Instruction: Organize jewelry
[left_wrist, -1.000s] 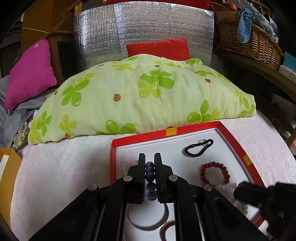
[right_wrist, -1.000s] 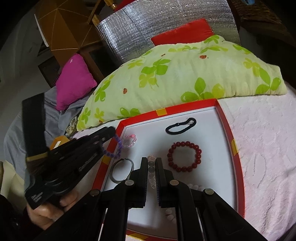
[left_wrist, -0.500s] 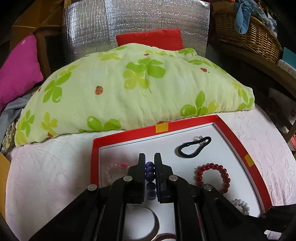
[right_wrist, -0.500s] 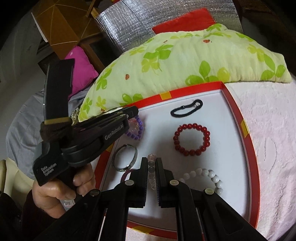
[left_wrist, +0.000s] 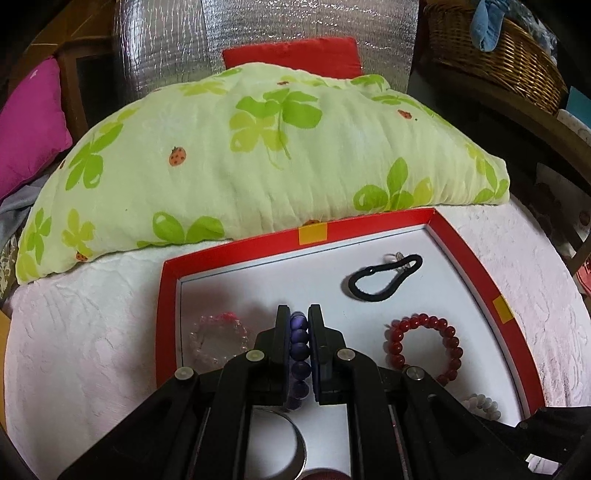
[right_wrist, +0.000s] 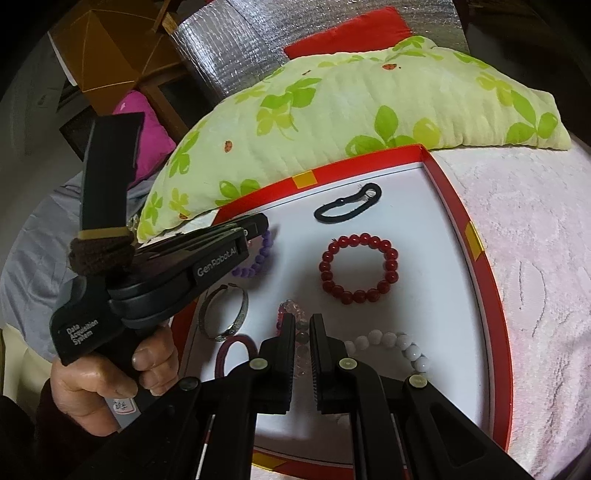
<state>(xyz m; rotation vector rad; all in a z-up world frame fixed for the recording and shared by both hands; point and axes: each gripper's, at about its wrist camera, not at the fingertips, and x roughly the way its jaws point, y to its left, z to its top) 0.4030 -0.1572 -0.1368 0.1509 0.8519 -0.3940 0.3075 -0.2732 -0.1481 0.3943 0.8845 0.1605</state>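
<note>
A red-rimmed tray (left_wrist: 236, 245) with a white floor lies on the pink cloth. My left gripper (left_wrist: 298, 314) is shut on a purple bead bracelet (left_wrist: 298, 339) and holds it over the tray's left part, next to a pale pink bracelet (left_wrist: 218, 338). In the right wrist view the purple bracelet (right_wrist: 258, 258) hangs from the left gripper (right_wrist: 258, 225). My right gripper (right_wrist: 303, 321) is shut on a clear bead bracelet (right_wrist: 301, 338) near the tray's front. A red bead bracelet (right_wrist: 360, 267), a black hair tie (right_wrist: 347, 208), a white bead bracelet (right_wrist: 391, 343), a silver bangle (right_wrist: 225, 314) and a dark red band (right_wrist: 232, 350) lie in the tray.
A green clover-print pillow (left_wrist: 258, 147) lies right behind the tray, with a red cushion (left_wrist: 291, 55) and silver foil behind it. A magenta cushion (left_wrist: 26, 122) is at the left, a wicker basket (left_wrist: 495, 48) at the back right. The pink cloth (right_wrist: 535, 258) spreads right of the tray.
My left gripper has moved forward and right over the tray with the purple bracelet. My right gripper has drawn back toward the tray's front with the clear bracelet.
</note>
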